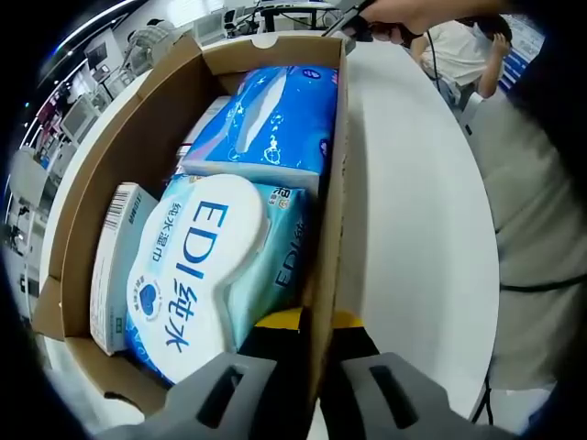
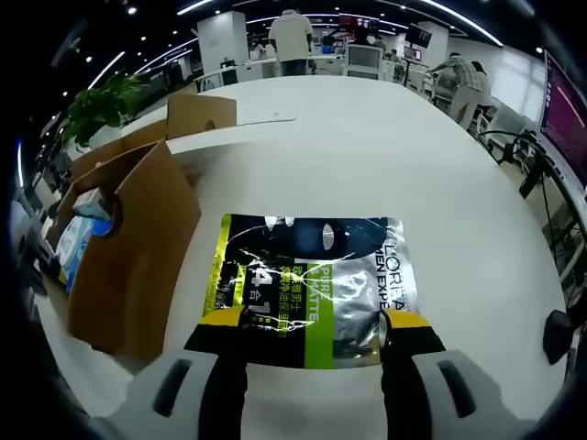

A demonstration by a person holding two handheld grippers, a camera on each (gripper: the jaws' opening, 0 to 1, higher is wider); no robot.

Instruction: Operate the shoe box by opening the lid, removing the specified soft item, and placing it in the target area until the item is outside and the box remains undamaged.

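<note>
The left gripper view looks down into the open cardboard box [image 1: 138, 174], which runs from lower left to the top centre of the frame. The left gripper [image 1: 307, 367] at the bottom centre has its jaws closed narrowly on the box's right wall, one jaw inside, one outside. Four items lie inside: a white-and-blue wipes pack [image 1: 206, 275] in the lower middle, a blue packet [image 1: 275, 119] above it, a slim white carton [image 1: 115, 266] along the left wall, and another white item, mostly hidden, beside the blue packet.

The right gripper view shows the box [image 2: 128, 257] from outside at the left of the frame, its flap [image 2: 197, 115] raised at upper left. One black, green and silver pouch [image 2: 312, 289] lies flat on the white table [image 2: 367, 156] at lower centre, outside the box. The right gripper [image 2: 315, 321] has its jaws spread wide, tips over the pouch's near edge. People stand at desks along the top.
</note>
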